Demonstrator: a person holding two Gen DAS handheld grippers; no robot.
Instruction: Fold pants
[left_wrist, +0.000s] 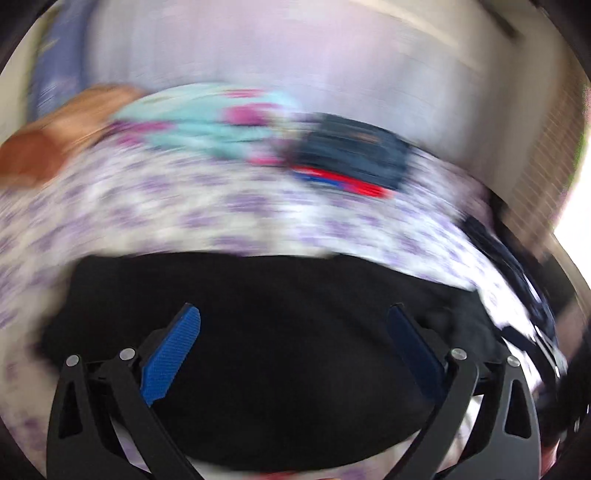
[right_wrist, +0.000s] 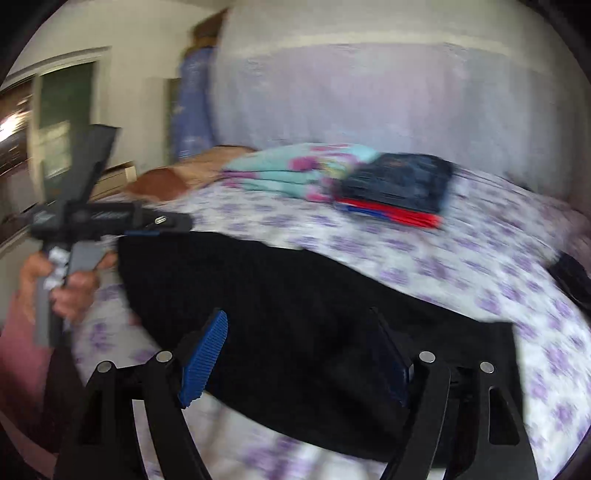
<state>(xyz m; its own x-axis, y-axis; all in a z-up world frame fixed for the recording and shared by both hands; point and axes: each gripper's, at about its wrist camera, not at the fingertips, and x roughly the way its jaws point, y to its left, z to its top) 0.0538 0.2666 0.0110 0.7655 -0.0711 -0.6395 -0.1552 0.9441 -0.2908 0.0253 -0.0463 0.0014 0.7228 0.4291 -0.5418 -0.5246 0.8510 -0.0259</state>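
Black pants (left_wrist: 288, 354) lie flat on a bed with a white and purple floral sheet (left_wrist: 184, 218). In the left wrist view my left gripper (left_wrist: 293, 314) is open above the pants, blue pads wide apart, nothing between them. In the right wrist view my right gripper (right_wrist: 299, 325) is open over the pants (right_wrist: 295, 306), holding nothing. The left gripper (right_wrist: 162, 221) also shows there at the pants' far left edge, held by a hand. Both views are blurred by motion.
A stack of folded clothes lies further back on the bed: dark jeans (right_wrist: 402, 181) over a red and blue garment (right_wrist: 395, 216), beside a teal and pink one (right_wrist: 295, 168). An orange pillow (right_wrist: 177, 177) lies at the left. A dark object (right_wrist: 570, 273) sits at the right edge.
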